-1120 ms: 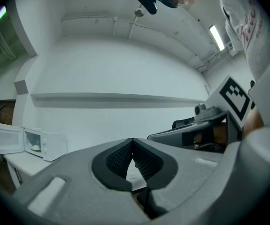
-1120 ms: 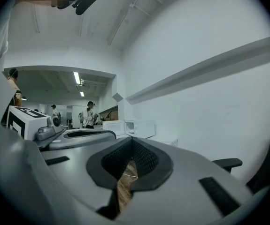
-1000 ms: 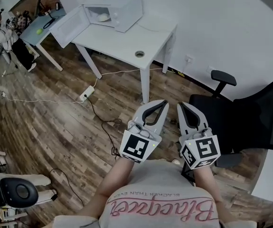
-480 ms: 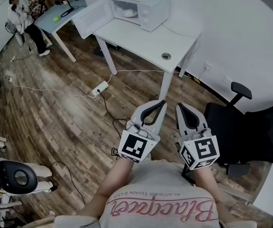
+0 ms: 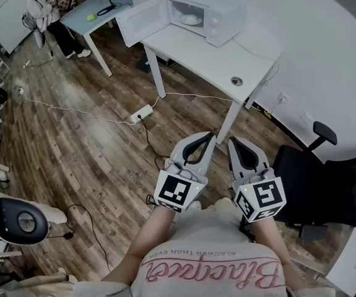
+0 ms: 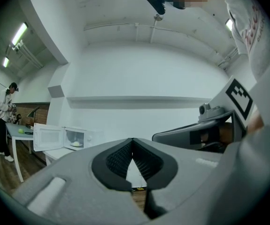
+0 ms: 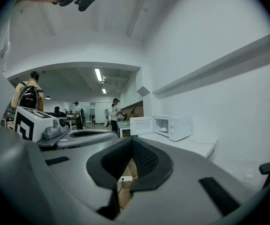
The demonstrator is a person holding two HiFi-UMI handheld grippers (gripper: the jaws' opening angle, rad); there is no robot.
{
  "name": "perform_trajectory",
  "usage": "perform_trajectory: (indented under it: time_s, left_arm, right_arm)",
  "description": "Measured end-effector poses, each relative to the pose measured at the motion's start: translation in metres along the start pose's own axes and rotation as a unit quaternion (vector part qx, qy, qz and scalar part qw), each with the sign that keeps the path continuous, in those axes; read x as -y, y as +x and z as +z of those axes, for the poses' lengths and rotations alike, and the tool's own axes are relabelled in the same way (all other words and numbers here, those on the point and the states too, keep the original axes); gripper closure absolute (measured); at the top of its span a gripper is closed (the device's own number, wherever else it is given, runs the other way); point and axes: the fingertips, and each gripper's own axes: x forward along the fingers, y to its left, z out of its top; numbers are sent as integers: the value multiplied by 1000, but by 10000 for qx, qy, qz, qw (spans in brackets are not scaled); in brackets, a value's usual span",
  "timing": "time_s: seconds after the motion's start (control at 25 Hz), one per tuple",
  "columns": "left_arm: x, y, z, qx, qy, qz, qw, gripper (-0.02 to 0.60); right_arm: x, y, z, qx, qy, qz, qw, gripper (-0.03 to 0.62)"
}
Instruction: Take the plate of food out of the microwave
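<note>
A white microwave [image 5: 218, 14] stands at the far end of a white table [image 5: 221, 57] with its door [image 5: 142, 20] swung open to the left. Inside it sits the plate of food [image 5: 191, 19], pale and small from here. It also shows in the left gripper view, plate [image 6: 77, 144], and in the right gripper view, plate [image 7: 164, 129]. My left gripper [image 5: 211, 135] and right gripper [image 5: 232, 141] are held side by side in front of me, over the wooden floor, well short of the table. Both are shut and empty.
A black office chair [image 5: 332, 184] stands to my right. A power strip [image 5: 142, 112] and cables lie on the floor in front of the table. Beyond the microwave is a second table [image 5: 97, 14] with a person [image 5: 44, 8] beside it. Another chair [image 5: 17, 221] is at my left.
The table and microwave have come closer and shifted to the right in the head view. Both grippers have stayed shut, side by side.
</note>
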Motion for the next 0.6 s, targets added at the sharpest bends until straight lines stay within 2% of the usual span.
perform_trajectory:
  time_s: [0.24,0.6]
  left_arm:
    - [-15,-14,-9,-27,-56,147,9999,577]
    - [-54,-17,-10,-21,-87,543,9985,577]
  right_arm:
    - [-25,12,-5,-32,-56,255,9997,583]
    - [-29,40,-1,-64,34,478,9988,583]
